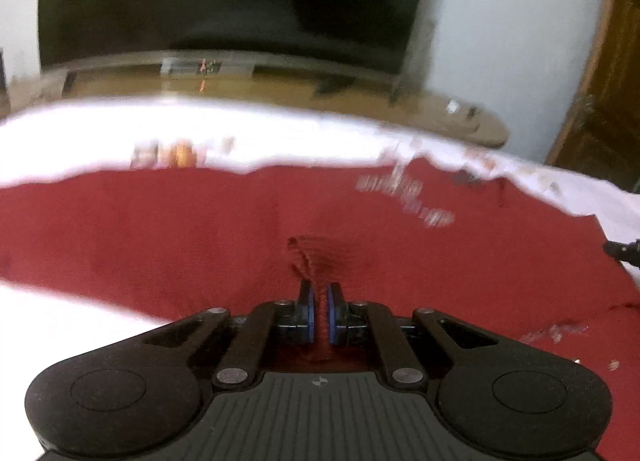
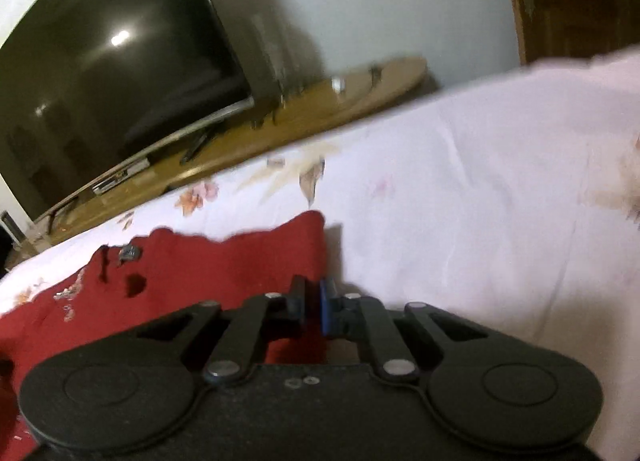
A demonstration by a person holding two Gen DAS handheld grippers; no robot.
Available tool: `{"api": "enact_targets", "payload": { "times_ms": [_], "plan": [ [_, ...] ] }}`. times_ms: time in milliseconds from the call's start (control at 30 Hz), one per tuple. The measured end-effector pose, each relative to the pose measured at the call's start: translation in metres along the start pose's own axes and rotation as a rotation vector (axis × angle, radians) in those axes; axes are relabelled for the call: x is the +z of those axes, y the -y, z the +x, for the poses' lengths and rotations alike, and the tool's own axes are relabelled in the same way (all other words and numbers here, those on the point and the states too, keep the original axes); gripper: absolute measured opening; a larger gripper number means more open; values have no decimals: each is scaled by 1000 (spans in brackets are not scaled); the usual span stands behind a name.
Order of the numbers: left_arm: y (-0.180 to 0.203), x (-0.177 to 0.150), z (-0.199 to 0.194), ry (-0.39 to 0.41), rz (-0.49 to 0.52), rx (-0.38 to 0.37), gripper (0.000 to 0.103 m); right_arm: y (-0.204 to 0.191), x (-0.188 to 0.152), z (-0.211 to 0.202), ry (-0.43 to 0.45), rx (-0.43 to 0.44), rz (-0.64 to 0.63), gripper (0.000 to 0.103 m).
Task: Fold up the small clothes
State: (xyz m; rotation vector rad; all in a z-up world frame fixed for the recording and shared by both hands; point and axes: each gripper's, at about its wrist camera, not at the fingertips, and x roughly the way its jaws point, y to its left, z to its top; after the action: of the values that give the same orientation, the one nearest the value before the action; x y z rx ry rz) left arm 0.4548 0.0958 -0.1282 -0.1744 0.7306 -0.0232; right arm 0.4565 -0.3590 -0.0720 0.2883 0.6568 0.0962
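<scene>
We are finding the left gripper (image 1: 319,309) with its fingers clamped on a pinch of the red garment (image 1: 160,237), and the right gripper (image 2: 313,309) nipping the garment's right edge; the garment is lying spread over the white floral bed sheet (image 2: 460,189). We are judging the fold barely begun, with no layer showing doubled over yet. Motion blur and the gripper bodies are hiding the near hem, and the garment's kind is escaping us.

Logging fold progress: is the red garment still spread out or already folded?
Mostly spread. The red garment lies wide across the white sheet with no fold visible; the left gripper pinches up a small ridge of it.
</scene>
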Motion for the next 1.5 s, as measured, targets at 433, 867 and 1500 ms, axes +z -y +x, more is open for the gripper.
{"api": "enact_targets", "payload": {
  "times_ms": [433,867,1500],
  "plan": [
    [-92,-21,-79,205,-229,113,83,-2,-36,-68,65,-71,-22,61],
    [-342,-36,-97,260,-967,135,59,-26,-79,-133,38,-166,72,61],
    [-262,43,-112,345,-486,126,4,-74,-86,-159,93,-177,59,60]
  ]
}}
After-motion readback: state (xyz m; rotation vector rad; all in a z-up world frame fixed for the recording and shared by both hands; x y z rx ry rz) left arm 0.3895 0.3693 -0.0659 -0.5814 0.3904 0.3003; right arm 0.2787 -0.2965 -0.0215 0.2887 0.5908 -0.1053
